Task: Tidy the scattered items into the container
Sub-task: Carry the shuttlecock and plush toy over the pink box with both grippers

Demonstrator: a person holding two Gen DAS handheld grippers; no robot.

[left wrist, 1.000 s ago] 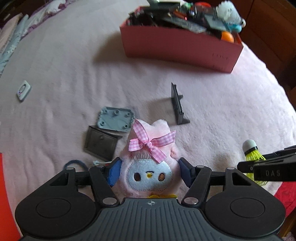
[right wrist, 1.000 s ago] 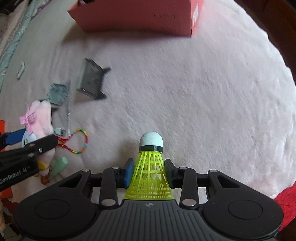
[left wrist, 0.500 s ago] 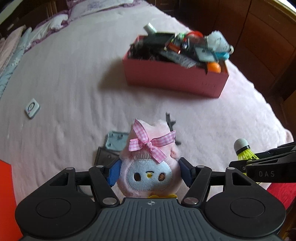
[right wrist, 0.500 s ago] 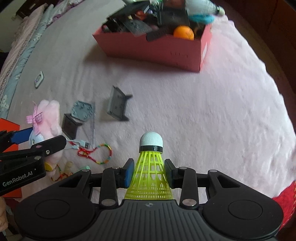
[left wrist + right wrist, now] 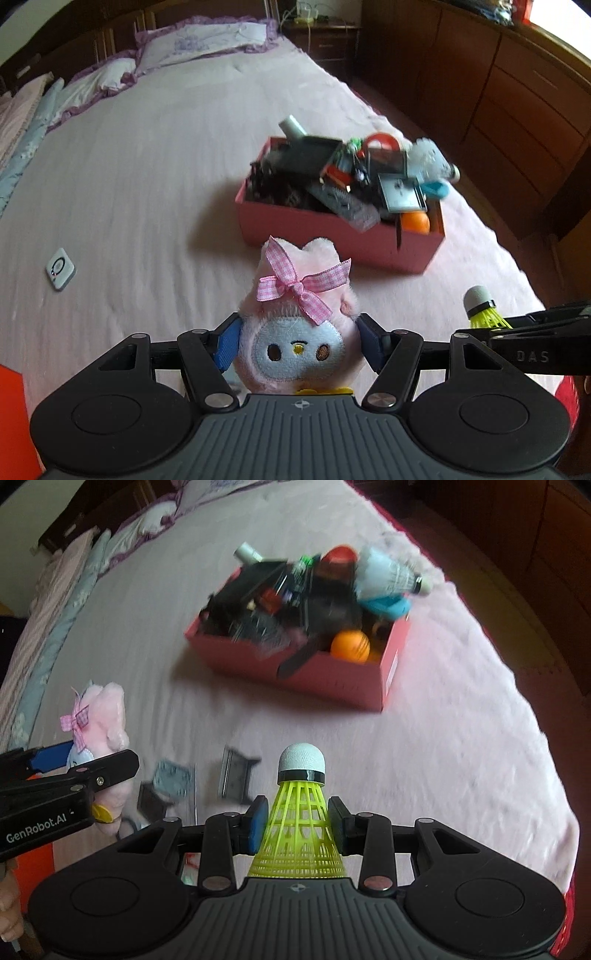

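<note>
A: Left gripper (image 5: pixel 298 345) jaws pinch plush toy (image 5: pixel 295 325); its lower body hidden.
B: Right gripper (image 5: pixel 298 825) jaws pinch shuttlecock (image 5: pixel 300 812). Box (image 5: pixel 332 675) ahead on bed (image 5: pixel 461 738), contents blurred.

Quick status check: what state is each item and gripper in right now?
Left gripper: shut on plush.
Plush: held, off the bed.
Right gripper: shut on shuttlecock.
Shuttlecock: held, cork forward.
Box: open, heaped full.
Grey brackets: loose on bed.
</note>
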